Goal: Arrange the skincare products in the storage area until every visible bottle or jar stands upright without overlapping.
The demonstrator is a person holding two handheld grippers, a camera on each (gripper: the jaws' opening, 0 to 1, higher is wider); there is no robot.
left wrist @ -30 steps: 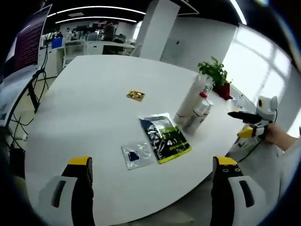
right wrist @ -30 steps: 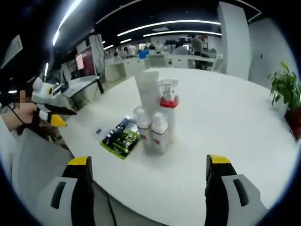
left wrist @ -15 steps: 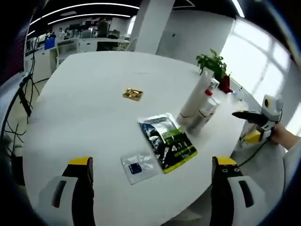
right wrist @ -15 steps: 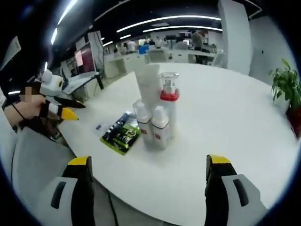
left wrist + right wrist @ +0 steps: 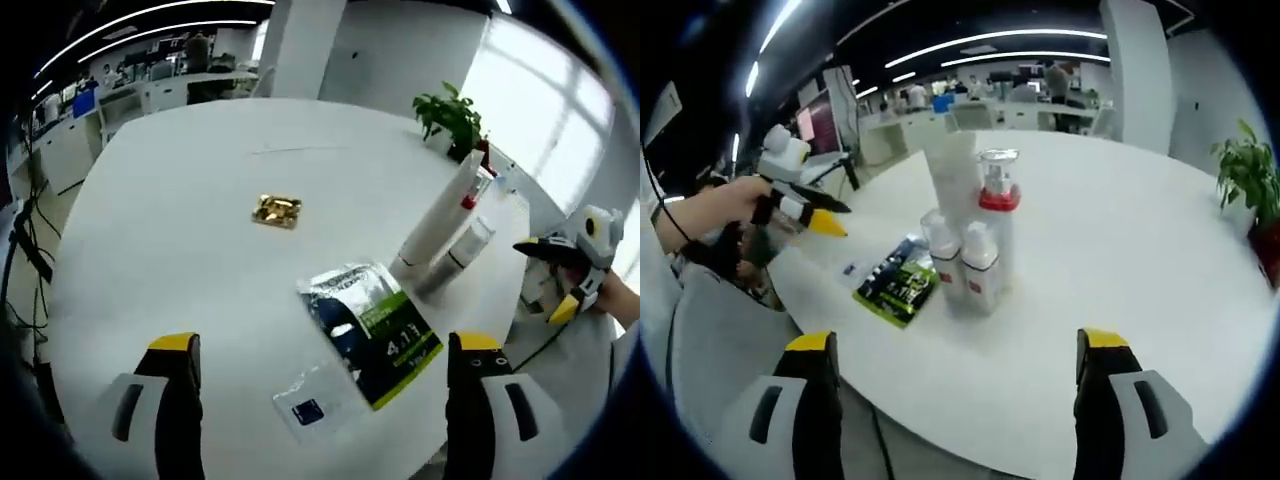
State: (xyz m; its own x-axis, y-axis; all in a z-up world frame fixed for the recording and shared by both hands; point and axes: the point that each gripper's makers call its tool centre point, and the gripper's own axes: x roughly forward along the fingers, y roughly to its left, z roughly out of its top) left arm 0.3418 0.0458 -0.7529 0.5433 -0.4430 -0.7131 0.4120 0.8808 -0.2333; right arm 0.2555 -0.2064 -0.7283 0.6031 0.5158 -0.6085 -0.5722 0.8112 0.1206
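A cluster of skincare products stands upright on the round white table (image 5: 1120,260): a tall white tube (image 5: 953,180), a clear pump bottle with a red collar (image 5: 997,215) and two small white bottles (image 5: 941,255) (image 5: 980,272). In the left gripper view the tube (image 5: 437,215) and a bottle (image 5: 462,250) lean with the fisheye. My left gripper (image 5: 322,345) is open above the near table edge, nothing between its jaws. My right gripper (image 5: 954,345) is open too, short of the cluster. A hand holds the left gripper (image 5: 800,205) out at the left.
A green-and-black sachet (image 5: 370,320) lies flat beside the bottles, with a small clear packet (image 5: 318,400) near it and a gold packet (image 5: 276,211) farther out. A potted plant (image 5: 450,115) stands at the table's far edge. Office desks lie beyond.
The left gripper has moved forward over the table edge toward the sachet, so its view has closed in. The right gripper view has hardly shifted; the bottles stand as before.
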